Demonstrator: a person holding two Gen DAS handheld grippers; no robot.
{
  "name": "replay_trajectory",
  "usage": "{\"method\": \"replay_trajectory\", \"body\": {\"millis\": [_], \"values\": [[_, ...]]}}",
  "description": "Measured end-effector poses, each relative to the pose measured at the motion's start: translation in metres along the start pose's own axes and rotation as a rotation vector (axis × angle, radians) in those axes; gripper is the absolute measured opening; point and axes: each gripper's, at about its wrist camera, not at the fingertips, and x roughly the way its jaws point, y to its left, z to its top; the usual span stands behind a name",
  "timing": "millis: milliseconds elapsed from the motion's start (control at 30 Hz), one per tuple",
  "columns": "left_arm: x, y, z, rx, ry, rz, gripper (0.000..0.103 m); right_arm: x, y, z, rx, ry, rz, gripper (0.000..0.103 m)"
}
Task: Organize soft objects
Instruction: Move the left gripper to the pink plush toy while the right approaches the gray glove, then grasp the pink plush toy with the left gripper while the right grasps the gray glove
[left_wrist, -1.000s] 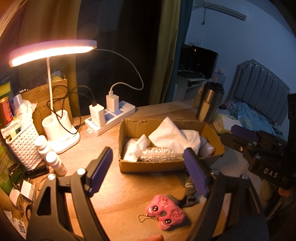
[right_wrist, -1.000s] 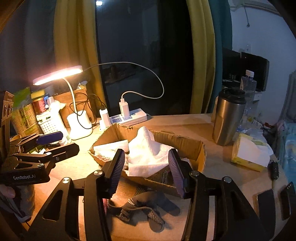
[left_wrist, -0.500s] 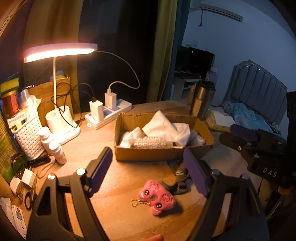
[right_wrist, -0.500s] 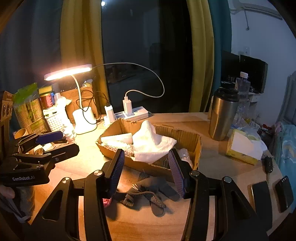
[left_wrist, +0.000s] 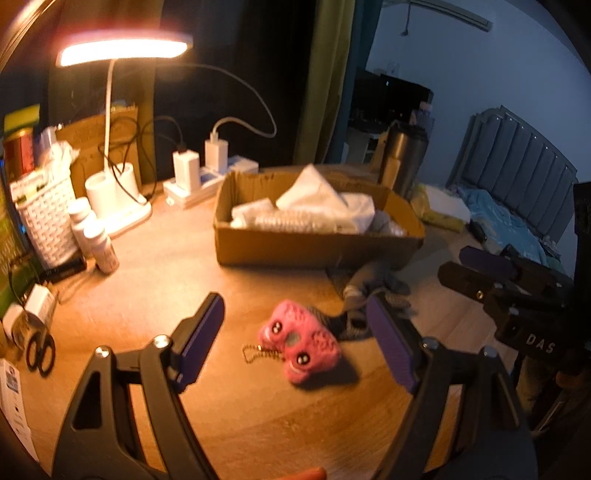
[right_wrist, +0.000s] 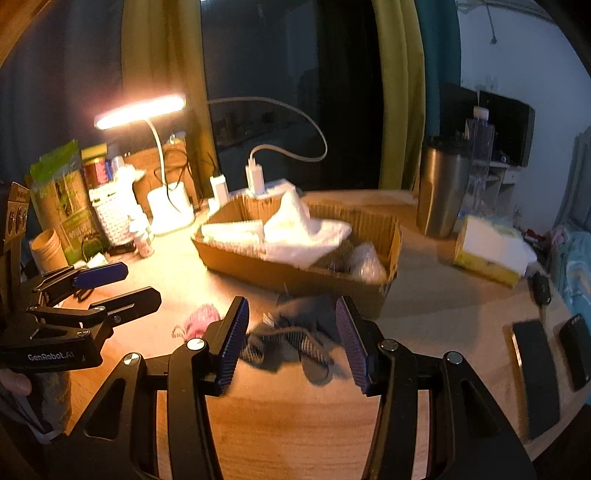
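A pink plush keychain toy (left_wrist: 301, 345) lies on the wooden table, framed between the fingers of my left gripper (left_wrist: 294, 297), which is open and apart from it. Just right of the toy lies a grey glove-like cloth (right_wrist: 295, 332), below and ahead of my right gripper (right_wrist: 291, 301), also open with nothing gripped. Behind both stands a cardboard box (left_wrist: 314, 251) holding white cloths (left_wrist: 325, 199) and other soft pieces. Each gripper shows in the other's view: the right gripper (left_wrist: 454, 267) at the right edge, the left gripper (right_wrist: 142, 282) at the left edge.
A lit desk lamp (left_wrist: 122, 48), a power strip with chargers (left_wrist: 207, 177), a white basket (left_wrist: 48, 221) and small bottles (left_wrist: 99, 243) crowd the left. A steel tumbler (right_wrist: 441, 192), a tissue pack (right_wrist: 487, 251) and two phones (right_wrist: 532, 369) sit on the right.
Both grippers have drawn back from the box and sunk toward the table. The pink toy and the grey cloth now sit higher in view, between the fingers. Neither jaw has changed.
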Motion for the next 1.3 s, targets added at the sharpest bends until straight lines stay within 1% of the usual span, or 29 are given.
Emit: {"method": "replay_trajectory", "body": {"millis": [233,300,433,667,833,967,1067,1300], "values": [[0.019,-0.003,-0.017,0.009,0.059,-0.005,0.081,0.017,-0.005,-0.018,0.024,0.046,0.013,0.052],[0.025,-0.004,-0.018,0.010,0.072,-0.008,0.081,0.022,-0.008,-0.019,0.032,0.053,0.016,0.053],[0.042,-0.005,-0.022,0.010,0.107,-0.010,0.081,0.031,-0.010,-0.021,0.041,0.068,0.019,0.058],[0.064,-0.002,-0.024,0.024,0.141,0.006,0.081,0.051,-0.013,-0.023,0.048,0.105,0.028,0.059],[0.078,0.010,-0.026,-0.007,0.184,0.022,0.081,0.065,-0.008,-0.018,0.043,0.123,0.044,0.060],[0.084,0.018,-0.027,-0.021,0.204,0.032,0.081,0.079,-0.001,-0.012,0.042,0.139,0.063,0.060],[0.085,0.021,-0.027,-0.016,0.204,0.049,0.081,0.091,0.004,-0.010,0.037,0.159,0.064,0.060],[0.087,0.022,-0.025,-0.005,0.205,0.041,0.081,0.113,0.011,-0.010,0.036,0.207,0.053,0.060]]}}
